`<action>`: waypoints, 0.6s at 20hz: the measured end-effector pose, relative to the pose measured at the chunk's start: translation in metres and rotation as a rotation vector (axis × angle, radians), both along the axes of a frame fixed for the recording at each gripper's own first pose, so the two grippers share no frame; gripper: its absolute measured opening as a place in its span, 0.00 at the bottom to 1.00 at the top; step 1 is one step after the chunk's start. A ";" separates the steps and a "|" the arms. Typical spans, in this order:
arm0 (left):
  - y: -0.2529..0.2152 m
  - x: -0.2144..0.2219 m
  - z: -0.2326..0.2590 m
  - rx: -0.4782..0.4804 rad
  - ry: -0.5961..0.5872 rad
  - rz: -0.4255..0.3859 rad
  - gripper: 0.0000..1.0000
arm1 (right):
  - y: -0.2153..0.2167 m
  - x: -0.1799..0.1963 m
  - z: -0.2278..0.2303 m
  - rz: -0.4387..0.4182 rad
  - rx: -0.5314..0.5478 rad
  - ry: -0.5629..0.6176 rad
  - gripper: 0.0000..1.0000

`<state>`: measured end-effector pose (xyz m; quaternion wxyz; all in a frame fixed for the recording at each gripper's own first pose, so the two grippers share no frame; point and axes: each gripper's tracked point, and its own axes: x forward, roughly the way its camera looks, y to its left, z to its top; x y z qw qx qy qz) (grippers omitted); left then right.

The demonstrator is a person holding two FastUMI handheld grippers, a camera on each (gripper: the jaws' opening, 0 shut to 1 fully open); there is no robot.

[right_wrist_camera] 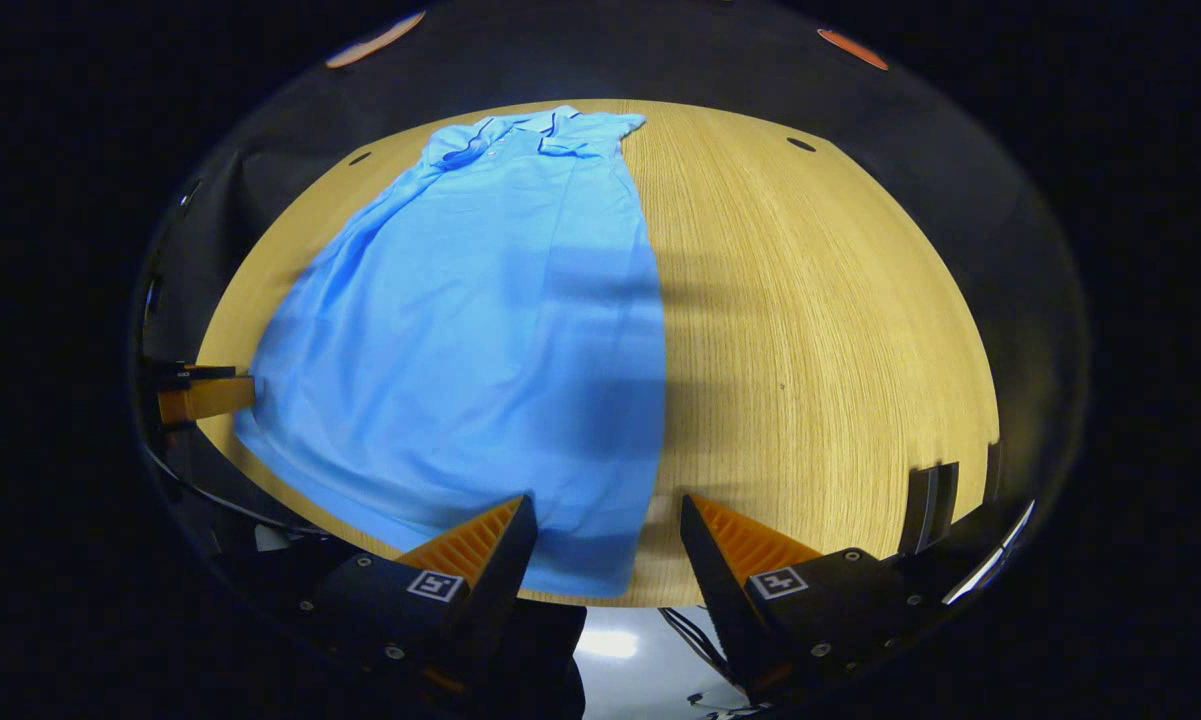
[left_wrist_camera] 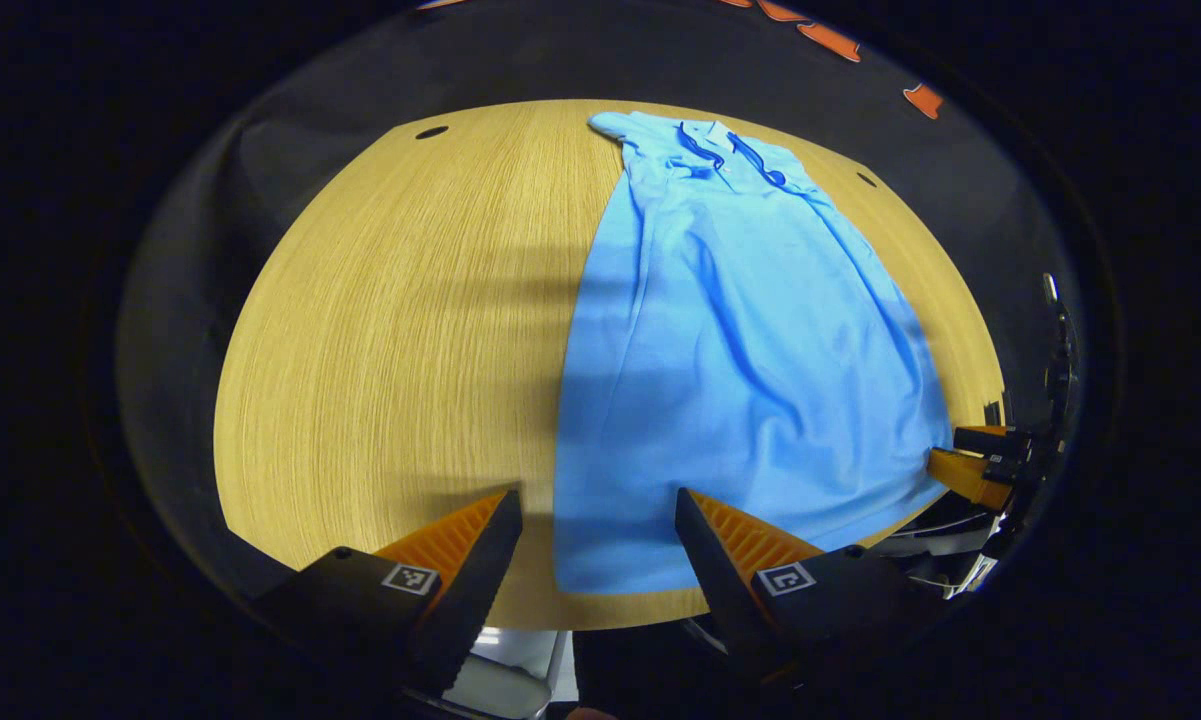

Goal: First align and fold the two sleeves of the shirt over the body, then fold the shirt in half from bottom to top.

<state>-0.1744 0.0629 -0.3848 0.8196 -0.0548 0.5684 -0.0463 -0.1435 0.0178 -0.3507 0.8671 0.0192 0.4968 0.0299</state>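
Ahead of left gripper [left_wrist_camera: 598,525]: fingers spreading wide, gripping nothing, hovering over near left corner of shirt [left_wrist_camera: 740,340] hem. Lying flat on wooden table [left_wrist_camera: 390,330], blue shirt stretching away to collar [left_wrist_camera: 725,150] at far end, sleeves already folded in. Ahead of right gripper [right_wrist_camera: 608,530]: fingers likewise gaping wide, holding nothing, straddling near right hem corner.

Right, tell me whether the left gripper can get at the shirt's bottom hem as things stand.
Probably yes. The left gripper hangs open just over the bottom hem of the blue shirt, near its corner at the table edge, and nothing lies between.
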 end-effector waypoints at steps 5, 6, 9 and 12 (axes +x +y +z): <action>0.002 -0.005 -0.008 0.062 0.020 -0.027 0.98 | 0.001 0.002 0.001 -0.006 0.006 0.018 0.79; -0.001 -0.003 -0.008 0.061 0.018 -0.034 0.98 | 0.004 0.002 0.001 -0.005 0.009 0.024 0.74; -0.016 -0.002 -0.006 0.050 0.010 -0.064 0.79 | 0.011 0.006 0.002 0.002 0.023 0.021 0.31; -0.028 -0.002 -0.005 0.018 0.005 -0.054 0.10 | 0.016 0.010 0.004 -0.026 0.074 0.032 0.08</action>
